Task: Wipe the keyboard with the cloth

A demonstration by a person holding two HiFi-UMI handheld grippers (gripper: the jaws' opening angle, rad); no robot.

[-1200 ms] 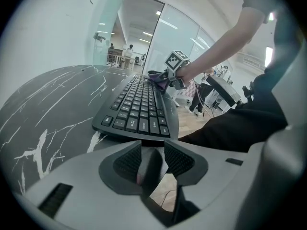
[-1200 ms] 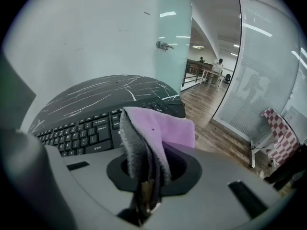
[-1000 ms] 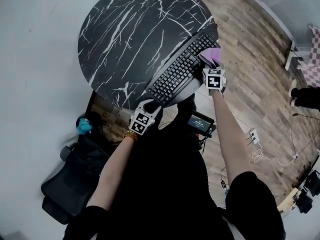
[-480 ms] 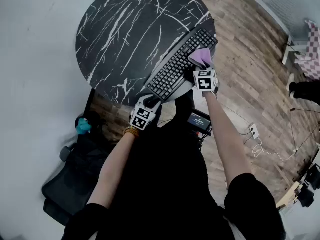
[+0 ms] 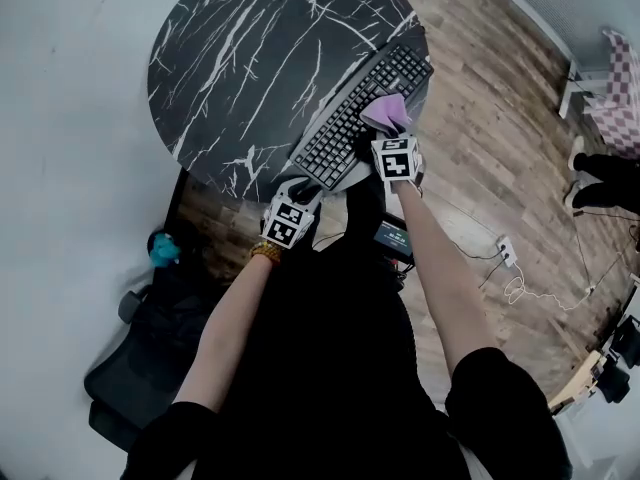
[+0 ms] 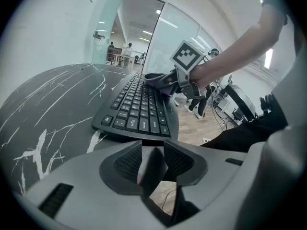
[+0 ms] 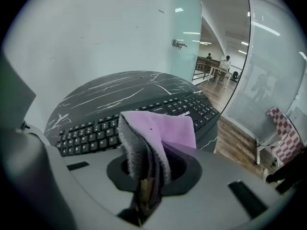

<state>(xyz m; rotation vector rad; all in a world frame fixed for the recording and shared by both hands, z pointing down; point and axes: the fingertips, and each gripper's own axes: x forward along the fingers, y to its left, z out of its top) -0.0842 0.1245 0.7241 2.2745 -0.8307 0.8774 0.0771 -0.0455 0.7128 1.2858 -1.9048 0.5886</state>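
Right gripper view shows the right claw (image 7: 144, 190) pinching the cloth (image 7: 165, 131); the left claw (image 6: 152, 164) gapes empty.

Bare tabletop (image 5: 240, 58) lies open across the upper left, keyboard (image 5: 345, 133) blocks its lower-right edge, and a chair (image 5: 140, 368) crowds the lower left

Round black marble table (image 5: 250, 58), wooden floor (image 5: 500, 148), black office chair (image 5: 140, 368)
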